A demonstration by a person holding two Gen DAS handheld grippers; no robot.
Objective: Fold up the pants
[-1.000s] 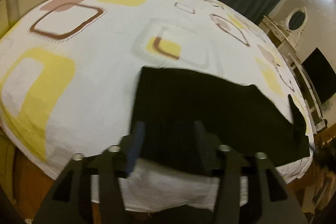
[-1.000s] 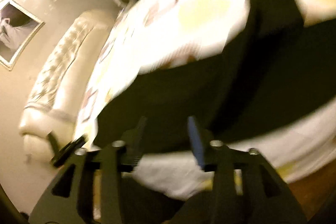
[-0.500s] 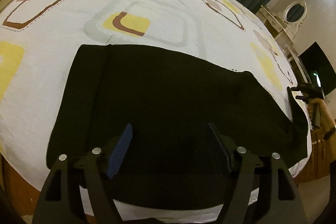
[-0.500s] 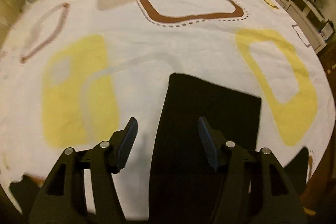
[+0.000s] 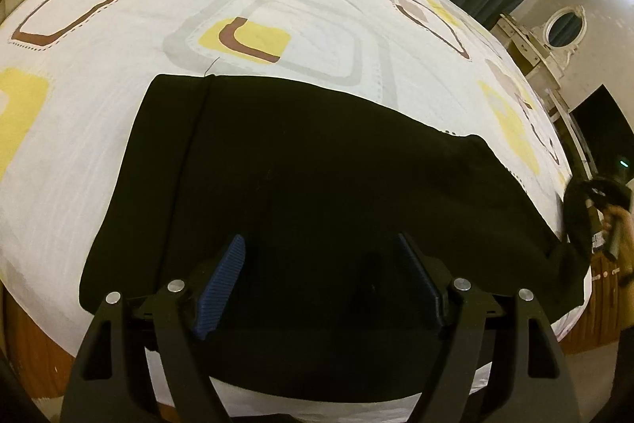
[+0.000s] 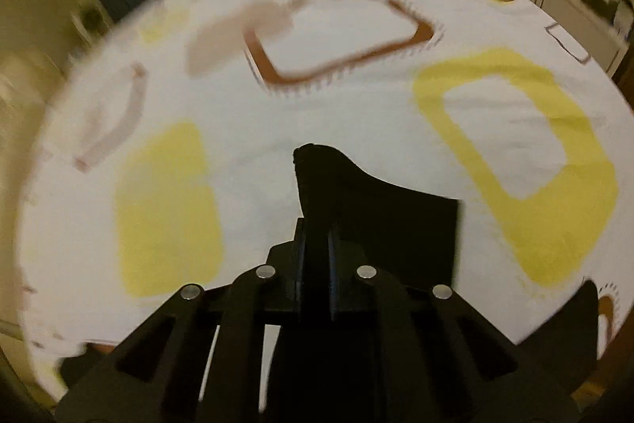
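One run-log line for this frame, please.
phase: fold start | left gripper: open above pants | right gripper: shut on pants end, lifted | surface: bedsheet

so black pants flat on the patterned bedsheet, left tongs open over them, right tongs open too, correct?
Not quite. The right tongs are shut on the pants, pinching and lifting an edge, as the right wrist view shows. The rest holds: black pants on the patterned bedsheet, left tongs open over them.
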